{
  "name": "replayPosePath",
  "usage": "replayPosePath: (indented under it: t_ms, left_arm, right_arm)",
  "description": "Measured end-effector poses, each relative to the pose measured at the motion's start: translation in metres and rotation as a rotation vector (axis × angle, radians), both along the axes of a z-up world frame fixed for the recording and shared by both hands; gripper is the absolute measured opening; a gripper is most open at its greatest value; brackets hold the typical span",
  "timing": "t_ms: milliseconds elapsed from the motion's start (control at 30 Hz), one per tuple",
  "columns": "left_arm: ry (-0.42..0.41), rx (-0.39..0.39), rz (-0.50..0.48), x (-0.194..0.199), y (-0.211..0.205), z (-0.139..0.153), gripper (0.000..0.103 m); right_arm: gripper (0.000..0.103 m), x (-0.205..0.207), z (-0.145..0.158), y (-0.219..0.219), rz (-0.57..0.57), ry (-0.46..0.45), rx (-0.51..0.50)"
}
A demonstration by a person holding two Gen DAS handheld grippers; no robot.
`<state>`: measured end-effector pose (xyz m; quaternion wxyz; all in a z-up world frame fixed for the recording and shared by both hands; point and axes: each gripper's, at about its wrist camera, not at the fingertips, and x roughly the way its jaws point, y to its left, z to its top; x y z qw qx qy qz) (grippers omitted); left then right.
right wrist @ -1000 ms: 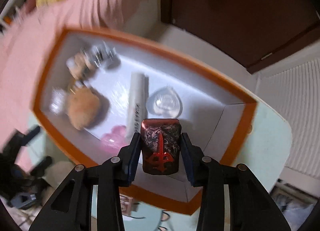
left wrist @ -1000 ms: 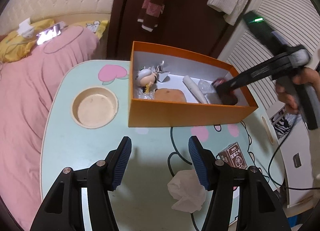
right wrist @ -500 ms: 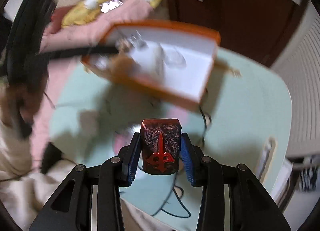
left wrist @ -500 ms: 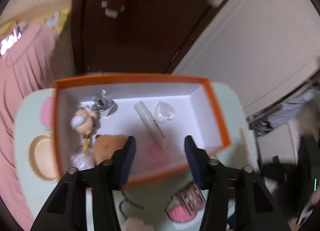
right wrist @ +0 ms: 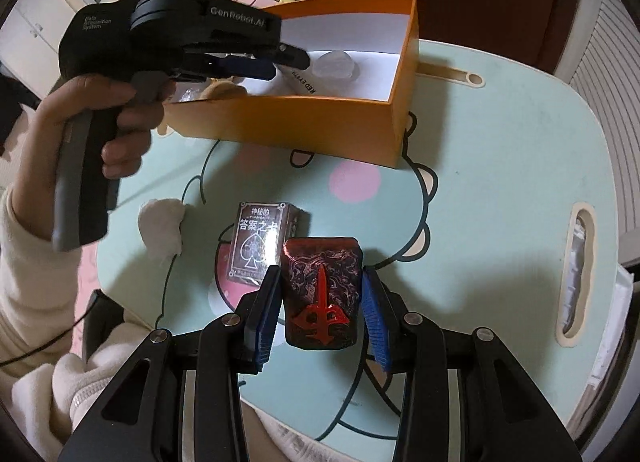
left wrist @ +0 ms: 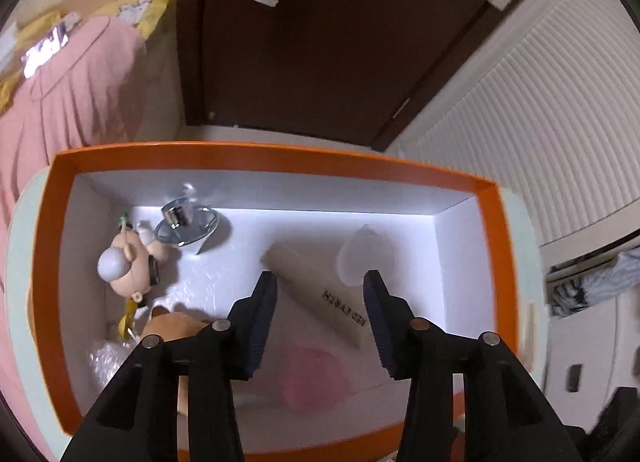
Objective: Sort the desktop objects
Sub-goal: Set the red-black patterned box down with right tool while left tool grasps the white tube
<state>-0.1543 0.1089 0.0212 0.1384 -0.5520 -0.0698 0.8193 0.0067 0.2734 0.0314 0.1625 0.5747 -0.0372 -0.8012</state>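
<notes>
My right gripper (right wrist: 322, 304) is shut on a dark red patterned block (right wrist: 321, 290) and holds it above the mint table (right wrist: 500, 190), near a card box (right wrist: 260, 246) and a crumpled tissue (right wrist: 164, 228). My left gripper (left wrist: 318, 294) is open and empty, held over the orange box (left wrist: 44, 262); it also shows over the orange box (right wrist: 304, 126) in the right wrist view. The box holds a white tube (left wrist: 320, 290), a small figurine (left wrist: 128, 266), a chrome fitting (left wrist: 184, 222), a clear heart-shaped piece (left wrist: 366, 254), a pink item (left wrist: 316, 378) and a tan item (left wrist: 168, 326).
A bed with a pink cover (left wrist: 68, 86) lies left of the table. A dark wooden door (left wrist: 320, 42) and a white slatted panel (left wrist: 540, 134) stand behind. A cable (right wrist: 40, 346) runs off the table's near left edge.
My right gripper has pulled back from over the orange box with the red block still in it. My left gripper has moved forward from the table front to over the box.
</notes>
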Motion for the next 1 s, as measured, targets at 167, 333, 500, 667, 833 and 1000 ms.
replayPosePath:
  t_ms: [167, 333, 500, 667, 833, 1000]
  left_arm:
    - [0.054, -0.117, -0.043, 0.004, 0.012, -0.004, 0.024]
    - [0.090, -0.108, -0.102, 0.018, 0.009, -0.005, 0.017]
    - [0.215, -0.027, -0.127, 0.043, -0.016, 0.047, 0.017]
    - [0.320, 0.047, -0.150, 0.074, -0.045, 0.094, 0.017]
    - [0.289, 0.037, -0.138, 0.111, -0.084, 0.088, 0.017]
    - [0.155, -0.017, -0.085, 0.123, -0.108, 0.028, 0.017]
  right_arm:
    - [0.041, 0.000, -0.007, -0.004, -0.007, 0.002, -0.006]
    - [0.041, 0.000, -0.005, -0.001, -0.023, 0.012, 0.013]
    - [0.041, -0.005, -0.010, 0.000, -0.049, -0.001, 0.030]
    - [0.041, -0.007, -0.010, 0.002, -0.083, 0.032, 0.045]
    - [0.041, -0.008, -0.006, 0.006, -0.132, 0.093, 0.057]
    - [0.041, -0.006, 0.006, 0.014, -0.161, 0.117, 0.004]
